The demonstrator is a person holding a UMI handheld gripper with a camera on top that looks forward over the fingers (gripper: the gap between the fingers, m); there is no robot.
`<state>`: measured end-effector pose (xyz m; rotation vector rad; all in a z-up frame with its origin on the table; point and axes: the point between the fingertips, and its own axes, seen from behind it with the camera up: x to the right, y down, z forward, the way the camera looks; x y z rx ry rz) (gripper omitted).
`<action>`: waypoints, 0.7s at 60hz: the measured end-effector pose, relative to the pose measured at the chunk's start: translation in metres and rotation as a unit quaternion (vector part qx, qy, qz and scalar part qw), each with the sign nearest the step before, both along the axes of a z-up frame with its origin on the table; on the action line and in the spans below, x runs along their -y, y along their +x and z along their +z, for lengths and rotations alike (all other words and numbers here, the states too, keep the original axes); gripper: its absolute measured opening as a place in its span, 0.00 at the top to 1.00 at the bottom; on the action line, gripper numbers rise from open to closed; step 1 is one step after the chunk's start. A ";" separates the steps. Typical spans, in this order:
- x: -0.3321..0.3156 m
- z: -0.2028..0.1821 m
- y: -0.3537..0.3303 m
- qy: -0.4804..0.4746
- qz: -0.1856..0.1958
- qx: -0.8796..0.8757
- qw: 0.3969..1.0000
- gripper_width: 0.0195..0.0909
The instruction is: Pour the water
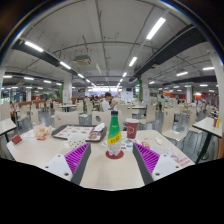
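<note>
My gripper (112,160) spread wide with nothing held, purple pads (76,157) angled apart, green bottle (114,134) standing upright on the counter (40,150) just ahead between my fingers, dark cup (132,130) just beside it, trays (78,131) beyond

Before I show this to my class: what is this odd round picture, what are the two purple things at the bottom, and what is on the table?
The picture comes from a wide-angle camera riding on a hand-held gripper, looking forward along its two fingers. The purple things are pads on those fingers' inner faces. The fingers are open and hold nothing. Just ahead of them, on a pale table, a green bottle stands upright, with a dark cup beside it. Behind is a large hall with more tables.
</note>
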<state>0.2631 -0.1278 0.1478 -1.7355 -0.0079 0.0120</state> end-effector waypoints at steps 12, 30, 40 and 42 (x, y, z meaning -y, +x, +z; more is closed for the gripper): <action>0.086 0.003 -0.017 0.009 -0.028 -0.008 1.000 0.08; 0.120 -0.005 -0.009 0.001 -0.061 0.065 0.996 0.08; 0.095 -0.015 -0.027 -0.009 -0.029 0.044 0.999 0.08; 0.090 -0.018 -0.027 -0.016 -0.025 0.053 0.998 0.08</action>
